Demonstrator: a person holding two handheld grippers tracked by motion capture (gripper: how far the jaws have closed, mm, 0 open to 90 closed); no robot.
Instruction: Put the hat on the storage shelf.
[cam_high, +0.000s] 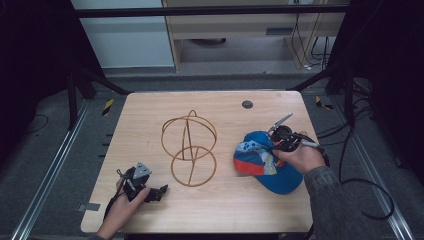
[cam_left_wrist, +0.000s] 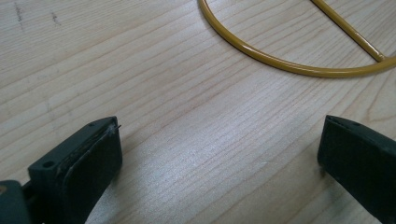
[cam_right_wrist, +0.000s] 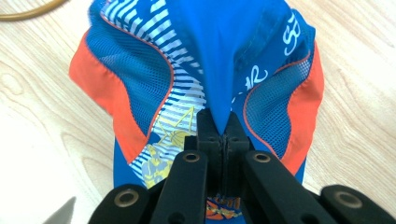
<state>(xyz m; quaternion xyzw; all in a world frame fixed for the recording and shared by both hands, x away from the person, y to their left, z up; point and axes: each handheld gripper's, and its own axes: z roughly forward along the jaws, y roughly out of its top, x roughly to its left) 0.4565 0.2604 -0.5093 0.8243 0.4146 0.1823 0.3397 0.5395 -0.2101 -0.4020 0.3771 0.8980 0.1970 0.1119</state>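
my right claw (cam_right_wrist: 219, 135) has its jaws pinched tight on a fold of the blue cap (cam_high: 267, 161), which sits on the right side of the bench (cam_high: 150, 107). the wire stand (cam_high: 190, 147) lies left of the cap, mid-bench. my left claw (cam_left_wrist: 219, 154) gapes wide over bare wood, near left. the stand looks upright, though i can't be sure.

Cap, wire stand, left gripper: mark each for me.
cap (cam_right_wrist: 219, 51): right gripper view, blue centre panel above the pinch.
wire stand (cam_high: 189, 148): high view, where the two rings meet.
left gripper (cam_left_wrist: 219, 154): left gripper view, midway between its spread fingers, over bare table.
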